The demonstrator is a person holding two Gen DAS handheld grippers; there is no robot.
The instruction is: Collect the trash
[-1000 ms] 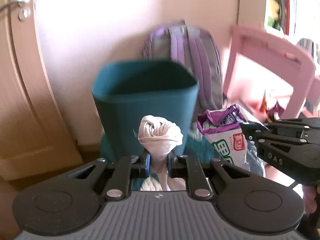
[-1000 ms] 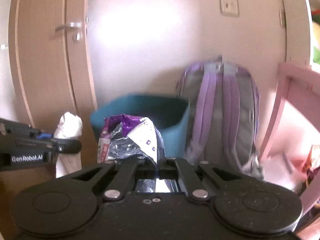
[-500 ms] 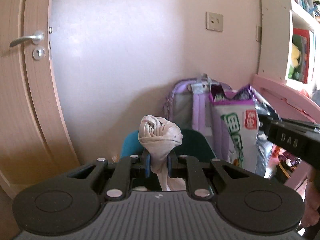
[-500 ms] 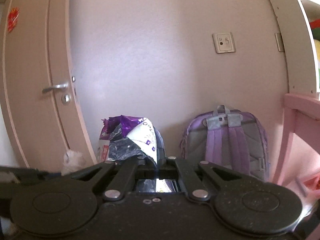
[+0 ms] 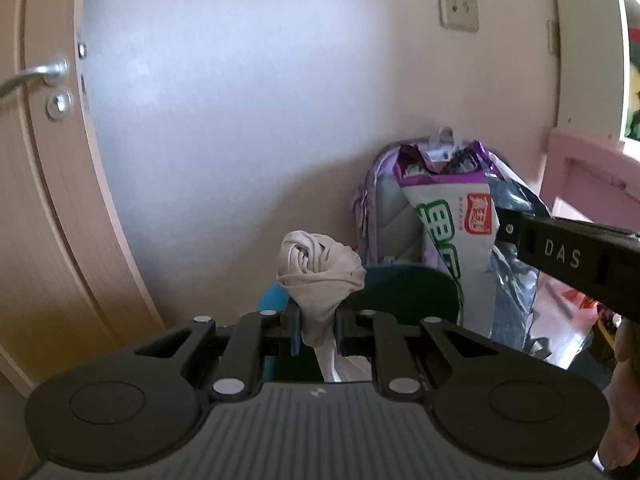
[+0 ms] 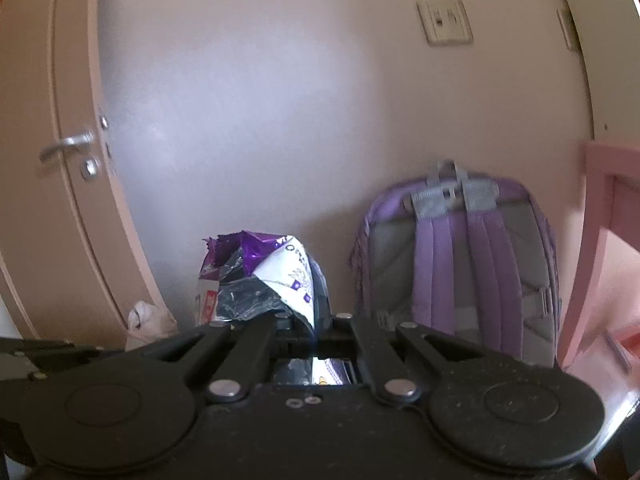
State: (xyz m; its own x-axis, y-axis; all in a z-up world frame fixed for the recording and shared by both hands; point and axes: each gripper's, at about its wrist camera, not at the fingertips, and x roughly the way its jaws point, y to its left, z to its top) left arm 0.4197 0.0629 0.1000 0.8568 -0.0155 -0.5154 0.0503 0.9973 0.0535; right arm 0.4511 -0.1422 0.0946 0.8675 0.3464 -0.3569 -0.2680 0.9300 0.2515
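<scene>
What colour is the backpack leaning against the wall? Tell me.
The soft fabric backpack is light purple with grey panels and straps, clearest in the right wrist view.

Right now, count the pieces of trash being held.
2. A crumpled white tissue wad is clamped in the left gripper; a torn purple-and-white foil snack bag is clamped in the right gripper. More may lie outside view.

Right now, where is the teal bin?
In the left wrist view, the teal bin sits low at centre, before the purple backpack, partly hidden behind the crumpled tissue held in the left claw.
</scene>
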